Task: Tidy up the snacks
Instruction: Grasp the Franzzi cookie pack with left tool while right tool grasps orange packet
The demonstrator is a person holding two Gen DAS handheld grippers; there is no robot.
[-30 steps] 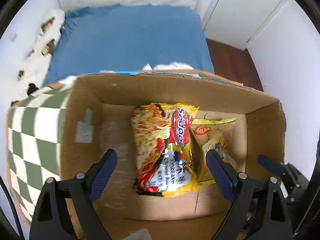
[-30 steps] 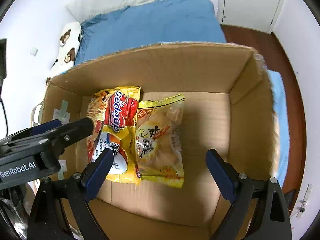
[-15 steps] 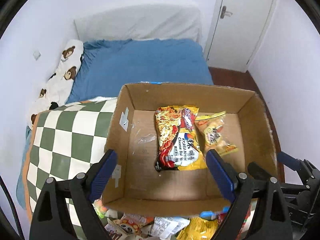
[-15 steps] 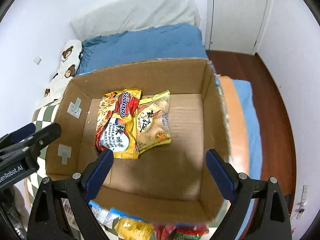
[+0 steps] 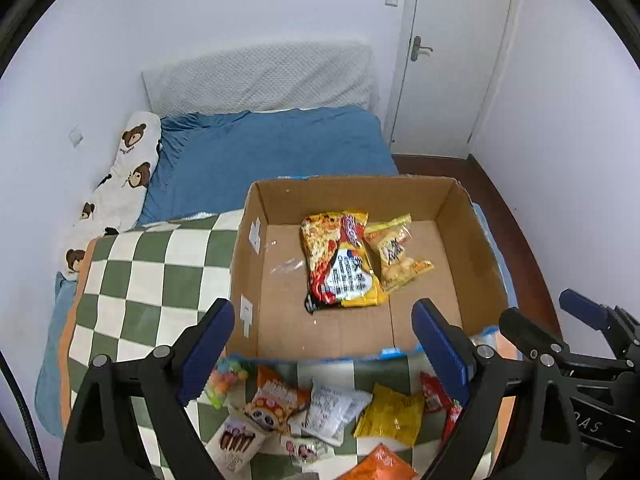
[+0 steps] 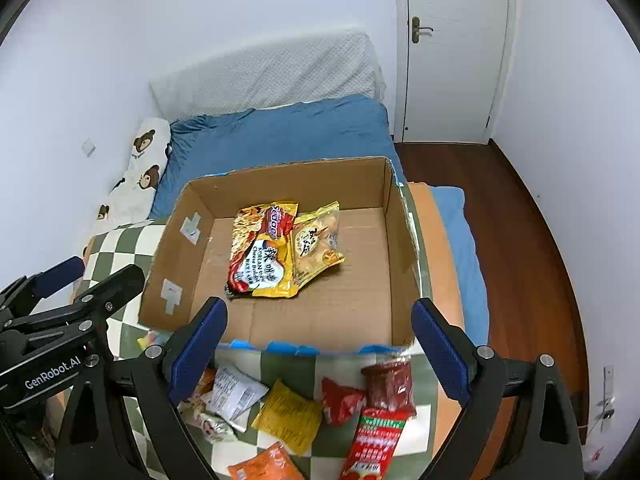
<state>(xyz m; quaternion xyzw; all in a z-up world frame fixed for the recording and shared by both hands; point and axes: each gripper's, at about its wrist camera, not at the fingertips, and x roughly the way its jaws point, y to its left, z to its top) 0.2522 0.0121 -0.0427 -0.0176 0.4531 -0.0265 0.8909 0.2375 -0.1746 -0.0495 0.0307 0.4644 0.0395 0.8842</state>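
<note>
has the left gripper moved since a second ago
Yes. The left gripper has pulled up and back out of the cardboard box; loose snacks in front now show below it, jaws open and empty.

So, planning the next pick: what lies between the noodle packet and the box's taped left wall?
Bare cardboard floor: nothing lies between the noodle packet and the taped left wall. The left wrist view shows it best.

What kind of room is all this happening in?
Most likely a bedroom: a bed with a blue sheet fills the space, a bear-print pillow lies along the wall, and a white door stands in the corner.
</note>
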